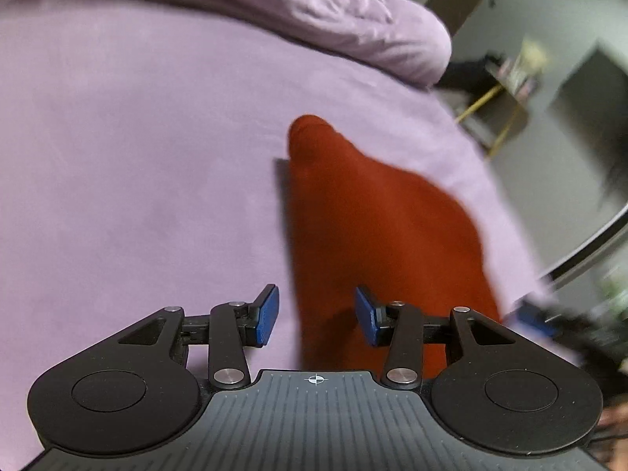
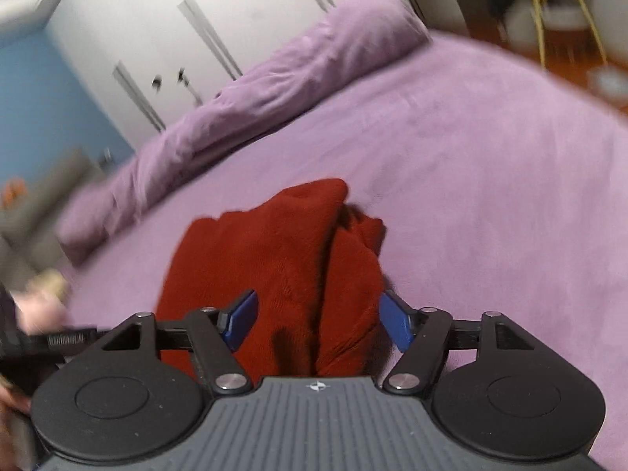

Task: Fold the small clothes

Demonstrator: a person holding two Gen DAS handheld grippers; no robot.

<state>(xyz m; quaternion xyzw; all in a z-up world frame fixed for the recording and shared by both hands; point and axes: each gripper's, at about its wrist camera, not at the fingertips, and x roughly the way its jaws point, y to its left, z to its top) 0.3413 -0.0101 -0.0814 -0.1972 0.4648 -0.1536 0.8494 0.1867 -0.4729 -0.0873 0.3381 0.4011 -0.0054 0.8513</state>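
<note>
Left hand-held gripper (image 1: 317,314): jaws apart, blue pads clear of the cloth, nothing pinched. Right hand-held gripper (image 2: 317,324): jaws wide apart over the same cloth, pads not pressing on it. Neither holds anything.

Red garment (image 2: 274,274): small, knit or fleecy, lying in a loose heap on the bed (image 2: 490,216) just ahead of both grippers. In the right wrist view a lengthwise fold or overlap runs up its middle, and the far end bunches into a peak. In the left wrist view the far tip is narrow and rounded (sleeve or leg, cannot tell).

Handling, as judged: light, soft, wholly limp; it will sag and drag rather than keep shape. The nap looks grippy, not slippery. Not fragile. Best taken at the near hem, one corner per gripper, pinching every layer so the fold travels together.

Surface: purple bedsheet, soft and yielding, likely to rumple under a dragged cloth. Beyond the garment, a rolled purple duvet (image 2: 255,90) lies along the bed's far edge.

Room: behind the duvet, pale cupboard doors (image 2: 176,39) and a blue wall; off the bed's side, yellow-legged furniture, blurred.
</note>
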